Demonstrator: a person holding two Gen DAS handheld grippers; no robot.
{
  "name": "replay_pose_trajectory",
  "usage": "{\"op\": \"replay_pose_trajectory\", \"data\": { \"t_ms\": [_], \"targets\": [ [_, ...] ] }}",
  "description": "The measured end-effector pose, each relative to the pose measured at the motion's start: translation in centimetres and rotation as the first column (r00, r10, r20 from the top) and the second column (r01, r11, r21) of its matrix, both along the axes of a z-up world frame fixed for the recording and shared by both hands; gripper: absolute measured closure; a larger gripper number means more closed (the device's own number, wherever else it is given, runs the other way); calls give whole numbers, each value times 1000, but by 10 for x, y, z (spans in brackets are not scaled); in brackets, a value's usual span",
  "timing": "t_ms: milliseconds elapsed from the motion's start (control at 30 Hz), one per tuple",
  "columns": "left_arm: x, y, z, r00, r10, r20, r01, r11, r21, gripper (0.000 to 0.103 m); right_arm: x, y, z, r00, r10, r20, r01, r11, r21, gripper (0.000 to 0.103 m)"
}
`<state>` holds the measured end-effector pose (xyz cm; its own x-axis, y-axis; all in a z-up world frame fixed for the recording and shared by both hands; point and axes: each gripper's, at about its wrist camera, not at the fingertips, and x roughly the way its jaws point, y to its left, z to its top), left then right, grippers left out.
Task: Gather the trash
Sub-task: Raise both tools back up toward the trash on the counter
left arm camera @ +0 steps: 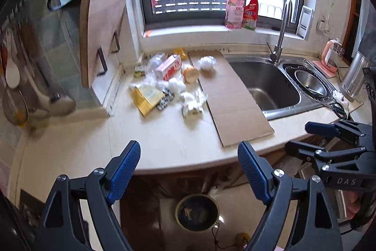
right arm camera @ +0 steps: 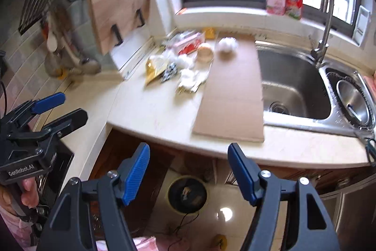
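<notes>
Both tongs are empty: the left gripper [left arm camera: 189,171] gapes wide and the right gripper [right arm camera: 189,172] stands fairly wide, each hovering at the near edge of the cream stone counter [left arm camera: 164,140]. The scattered trash [left arm camera: 169,84], crumpled white tissues, a yellow packet and a pink carton, lies far back on the counter, left of a flat brown cardboard sheet [left arm camera: 232,98]. A round dark bin [left arm camera: 197,212] sits on the floor below.
</notes>
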<state>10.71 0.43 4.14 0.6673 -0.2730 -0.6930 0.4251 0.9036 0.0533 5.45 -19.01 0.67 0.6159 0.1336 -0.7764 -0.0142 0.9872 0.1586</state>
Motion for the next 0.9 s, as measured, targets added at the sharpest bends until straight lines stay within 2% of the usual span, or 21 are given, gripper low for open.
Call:
{"op": "replay_pose_trajectory", "data": {
  "t_ms": [233,467,633,900],
  "targets": [
    [46,-4,29,1000,24,9,-24,999,-41,18,33,-22,33,995,-89,47,91,995,-33,34],
    [86,-11,32,997,80,-3,-80,995,-64,18,76,-39,48,996,-67,56,70,996,-48,34],
    [117,-18,22,987,159,6,-159,987,-16,17,114,-49,47,998,11,55,-8,999,-51,34],
    [181,-28,-12,964,256,-75,-257,966,0,17,195,-73,18,995,101,-19,-101,995,-8,34]
  ]
}}
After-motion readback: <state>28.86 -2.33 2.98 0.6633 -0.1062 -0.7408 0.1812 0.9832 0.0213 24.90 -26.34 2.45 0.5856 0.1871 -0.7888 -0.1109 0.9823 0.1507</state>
